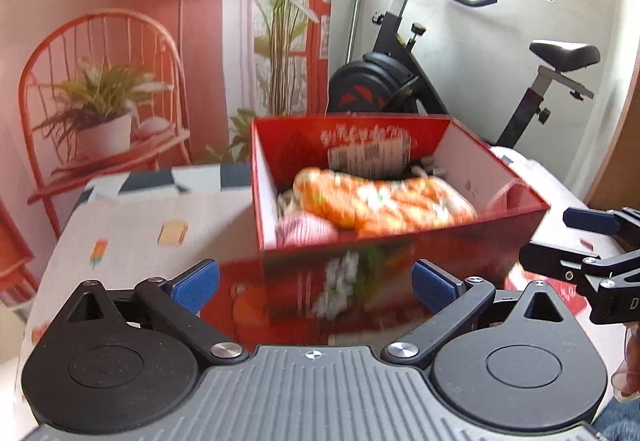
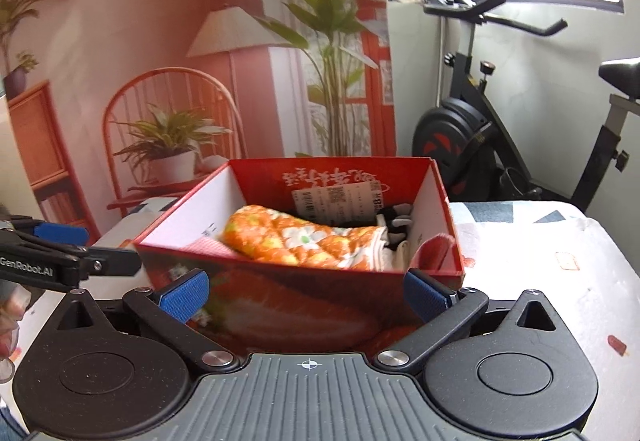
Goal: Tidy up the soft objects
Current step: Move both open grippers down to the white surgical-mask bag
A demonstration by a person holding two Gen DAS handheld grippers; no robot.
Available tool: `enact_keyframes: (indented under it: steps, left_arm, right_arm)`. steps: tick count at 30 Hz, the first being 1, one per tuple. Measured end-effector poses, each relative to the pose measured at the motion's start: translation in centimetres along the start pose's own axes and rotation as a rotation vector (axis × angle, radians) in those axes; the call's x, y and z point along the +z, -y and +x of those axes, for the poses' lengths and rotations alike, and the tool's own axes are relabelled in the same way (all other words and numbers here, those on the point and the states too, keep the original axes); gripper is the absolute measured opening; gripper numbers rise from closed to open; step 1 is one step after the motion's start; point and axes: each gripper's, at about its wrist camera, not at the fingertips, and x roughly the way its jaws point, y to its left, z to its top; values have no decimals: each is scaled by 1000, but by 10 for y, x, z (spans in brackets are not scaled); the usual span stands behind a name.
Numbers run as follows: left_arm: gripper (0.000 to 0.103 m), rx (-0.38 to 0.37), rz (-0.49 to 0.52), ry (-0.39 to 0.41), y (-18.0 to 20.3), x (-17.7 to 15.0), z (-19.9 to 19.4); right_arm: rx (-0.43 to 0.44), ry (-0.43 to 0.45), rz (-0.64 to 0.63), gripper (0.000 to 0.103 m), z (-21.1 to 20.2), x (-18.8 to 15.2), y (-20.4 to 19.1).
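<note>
A red cardboard box (image 1: 400, 257) stands on the table, also in the right wrist view (image 2: 280, 305). Inside lie an orange flowered cloth (image 1: 380, 205) (image 2: 304, 241), a pink striped cloth (image 1: 304, 231) (image 2: 208, 247) and black-and-white fabric (image 2: 396, 225). My left gripper (image 1: 316, 287) is open and empty, its blue pads (image 1: 196, 285) on either side of the box's near corner. My right gripper (image 2: 306, 293) is open and empty, its pads (image 2: 426, 297) flanking the box's near wall. Each gripper shows at the edge of the other's view (image 1: 580, 241) (image 2: 64, 245).
The table has a light patterned cloth (image 1: 132, 237) (image 2: 560, 261). Behind it hangs a printed backdrop with a chair, lamp and plants (image 1: 120, 81). An exercise bike (image 1: 420, 81) (image 2: 500, 145) stands at the back right under a window.
</note>
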Motion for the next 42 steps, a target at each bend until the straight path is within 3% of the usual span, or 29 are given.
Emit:
enact_keyframes:
  steps: [5, 10, 18, 24, 32, 36, 42]
  left_arm:
    - [103, -17, -54, -56, -6, -35, 3]
    - [103, -23, -122, -104, -12, -72, 11]
    - [102, 25, -170, -121, -11, -114, 14]
    - [102, 68, -179, -120, -17, -119, 18]
    - [100, 50, -201, -130, -16, -122, 24]
    - [90, 4, -223, -138, -17, -123, 25]
    - [83, -12, -212, -134, -14, -124, 27]
  right_arm:
    - [37, -19, -14, 102, -8, -31, -13]
    - [18, -70, -10, 97, -5, -66, -20]
    - [-13, -113, -34, 92, 4, -106, -30]
    - [-15, -134, -24, 93, 8, -117, -25]
    - [-6, -139, -12, 96, 12, -121, -22]
    - [4, -142, -14, 97, 13, -122, -23]
    - [11, -145, -13, 97, 14, -123, -22]
